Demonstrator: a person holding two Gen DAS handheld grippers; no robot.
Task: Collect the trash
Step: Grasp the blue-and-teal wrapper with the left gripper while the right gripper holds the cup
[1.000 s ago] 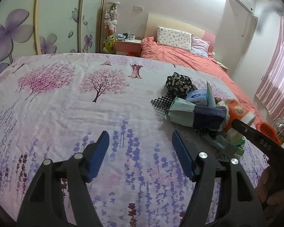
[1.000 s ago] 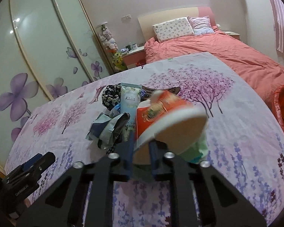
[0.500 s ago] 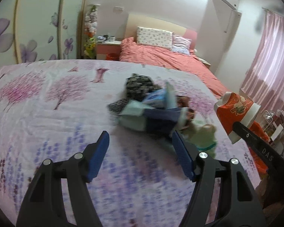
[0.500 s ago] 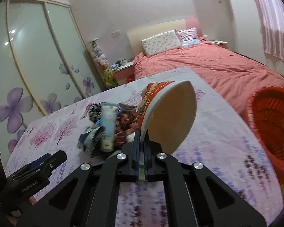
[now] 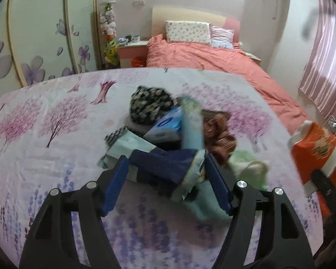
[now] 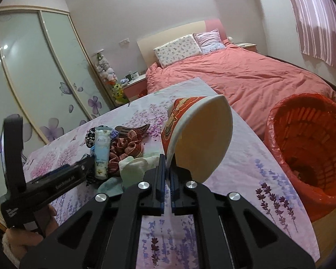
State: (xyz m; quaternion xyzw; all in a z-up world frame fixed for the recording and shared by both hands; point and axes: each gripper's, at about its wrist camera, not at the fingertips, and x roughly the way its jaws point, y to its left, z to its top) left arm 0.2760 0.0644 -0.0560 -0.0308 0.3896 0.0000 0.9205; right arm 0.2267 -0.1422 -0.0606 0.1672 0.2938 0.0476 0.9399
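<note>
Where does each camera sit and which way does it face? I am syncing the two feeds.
Left wrist view: sits on the left tongs, facing down along open fingers at the trash pile; own fingers show.
Right wrist view: sits on the right tongs, shut on the orange paper cup, facing the red basket; a hand shows.
Shared: the cup, pile, floral sheet, and each other's tongs.

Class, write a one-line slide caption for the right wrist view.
Right gripper pinches a red paper cup by its rim beside the red basket.
</note>
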